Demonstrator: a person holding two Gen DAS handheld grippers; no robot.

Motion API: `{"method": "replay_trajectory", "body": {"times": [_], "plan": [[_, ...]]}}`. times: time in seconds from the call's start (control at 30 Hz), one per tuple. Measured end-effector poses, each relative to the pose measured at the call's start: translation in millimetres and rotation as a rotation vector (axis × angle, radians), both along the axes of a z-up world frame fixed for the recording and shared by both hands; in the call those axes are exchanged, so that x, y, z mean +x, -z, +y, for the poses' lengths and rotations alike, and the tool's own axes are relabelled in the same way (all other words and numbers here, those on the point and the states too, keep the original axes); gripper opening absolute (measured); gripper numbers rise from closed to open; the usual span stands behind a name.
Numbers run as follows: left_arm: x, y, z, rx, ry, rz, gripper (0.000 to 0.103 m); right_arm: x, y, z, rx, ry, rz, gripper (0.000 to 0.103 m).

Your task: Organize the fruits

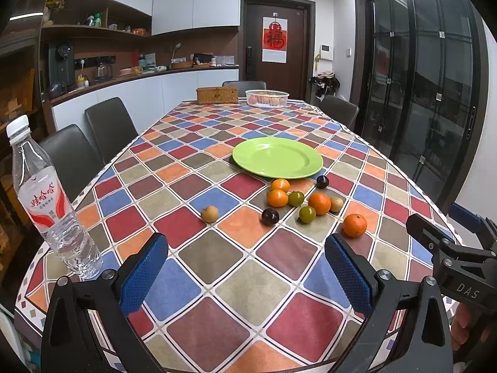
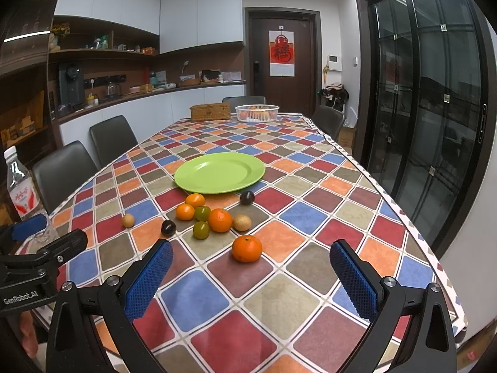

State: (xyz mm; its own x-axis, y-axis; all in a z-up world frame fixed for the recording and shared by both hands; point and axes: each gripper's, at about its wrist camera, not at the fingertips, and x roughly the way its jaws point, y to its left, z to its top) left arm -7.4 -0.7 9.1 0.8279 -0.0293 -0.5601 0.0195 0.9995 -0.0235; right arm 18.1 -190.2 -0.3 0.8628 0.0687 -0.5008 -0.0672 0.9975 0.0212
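Observation:
An empty green plate (image 1: 277,157) (image 2: 219,172) lies mid-table. In front of it sit several loose fruits: oranges, with the nearest one (image 1: 354,225) (image 2: 247,248) apart from the rest, two green fruits (image 1: 307,214) (image 2: 201,229), two dark plums (image 1: 270,216) (image 2: 168,227) and two tan fruits (image 1: 209,214) (image 2: 127,220). My left gripper (image 1: 247,276) is open and empty, above the near table edge, short of the fruits. My right gripper (image 2: 251,279) is open and empty, just short of the nearest orange.
A water bottle (image 1: 46,205) (image 2: 21,192) stands at the table's near left corner. A wicker box (image 1: 217,94) and a white basket (image 1: 267,98) holding fruit stand at the far end. Dark chairs (image 1: 110,127) line the left side. Checked tablecloth (image 1: 217,258) covers the table.

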Motion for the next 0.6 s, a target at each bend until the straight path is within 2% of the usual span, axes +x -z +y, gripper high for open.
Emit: {"method": "replay_trajectory", "body": {"times": [0.6], "plan": [[-3.0, -6.9, -1.3, -0.003, -0.001, -0.015, 0.103, -0.5, -0.4, 0.6, -0.001, -0.001, -0.002, 0.102]]}}
